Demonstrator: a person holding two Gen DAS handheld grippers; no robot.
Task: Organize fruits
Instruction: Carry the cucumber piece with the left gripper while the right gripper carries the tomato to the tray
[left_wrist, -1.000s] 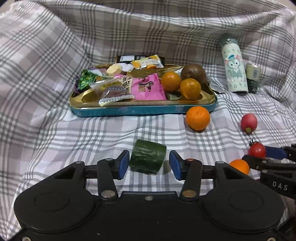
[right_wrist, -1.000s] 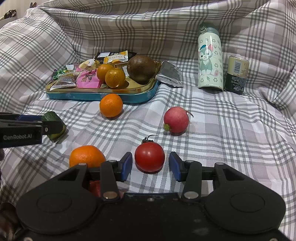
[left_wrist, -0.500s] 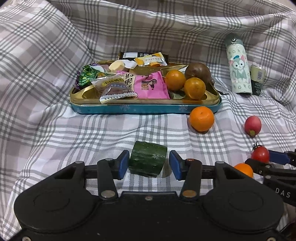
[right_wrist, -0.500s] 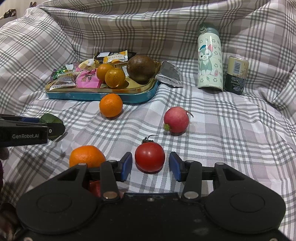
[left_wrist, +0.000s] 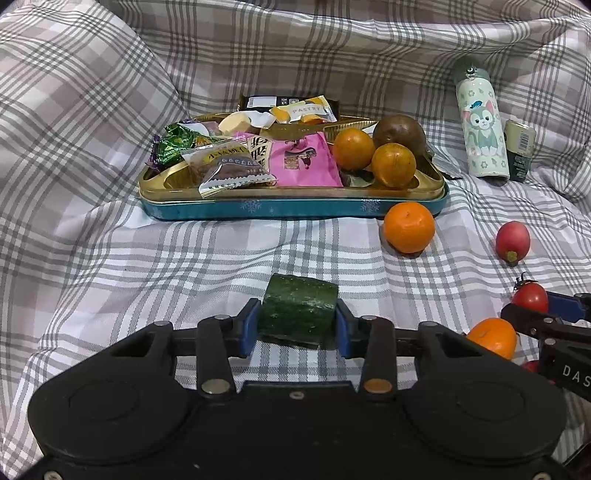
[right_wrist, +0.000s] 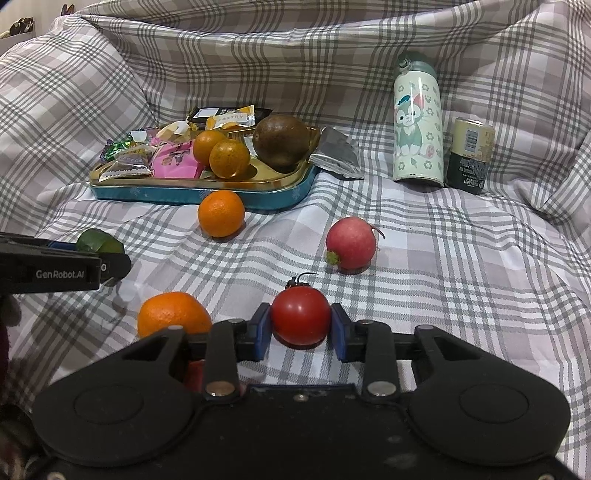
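Observation:
My left gripper (left_wrist: 298, 326) is shut on a green cucumber piece (left_wrist: 298, 312) just above the plaid cloth. My right gripper (right_wrist: 300, 328) is shut on a red tomato (right_wrist: 300, 320). A gold and teal tin tray (left_wrist: 295, 210) at the back holds two oranges (left_wrist: 393, 164), a brown round fruit (left_wrist: 400, 133) and snack packets (left_wrist: 229, 166). A loose orange (left_wrist: 408, 228) lies just in front of the tray. A red radish (right_wrist: 351, 243) lies on the cloth ahead of the tomato. Another orange (right_wrist: 171, 314) lies left of my right gripper.
A cartoon-cat bottle (right_wrist: 417, 125) and a small can (right_wrist: 469, 155) stand at the back right. A silver foil packet (right_wrist: 338, 155) lies beside the tray's right end. Plaid cloth rises in folds at the back and sides.
Both grippers' jaws have closed in, the left onto the cucumber piece and the right onto the tomato. The left gripper has risen slightly with it.

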